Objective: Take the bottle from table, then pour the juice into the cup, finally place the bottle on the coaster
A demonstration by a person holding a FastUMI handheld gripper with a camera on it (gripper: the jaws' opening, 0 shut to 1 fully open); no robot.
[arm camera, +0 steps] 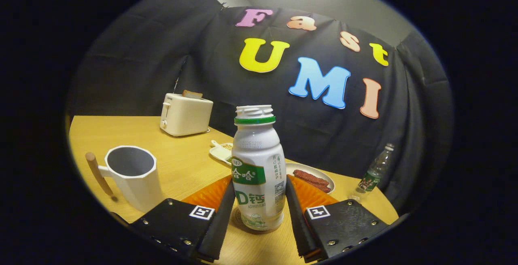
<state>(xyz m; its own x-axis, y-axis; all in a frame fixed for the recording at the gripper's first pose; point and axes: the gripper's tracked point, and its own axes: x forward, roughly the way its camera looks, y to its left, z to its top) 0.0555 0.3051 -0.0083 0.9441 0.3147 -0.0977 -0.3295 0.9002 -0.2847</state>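
Item, nearest: a small white plastic bottle (257, 172) with a green neck ring and a green label was seen upright on the pale wooden table (182, 164), uncapped; its contents could not be told through the opaque wall. It stood between the fingers of the gripper (259, 212). The fingers were set apart by about the bottle's width, each pad lying along one side of its lower body, apparently touching; whether it was firmly clamped could not be told.

Item, beside the near finger: a white faceted cup (135, 176) with a wooden handle was noted, its inside grey and seemingly empty.

Item, behind the bottle: an orange ribbed coaster (210, 194) was partly visible, then a white plate (328, 180) bearing reddish-brown strips, and a small white dish (220, 151).

Item, further off: a clear plastic bottle (376, 172) with a green label.

Item, farthest: a cream toaster (185, 114) holding a bread slice.
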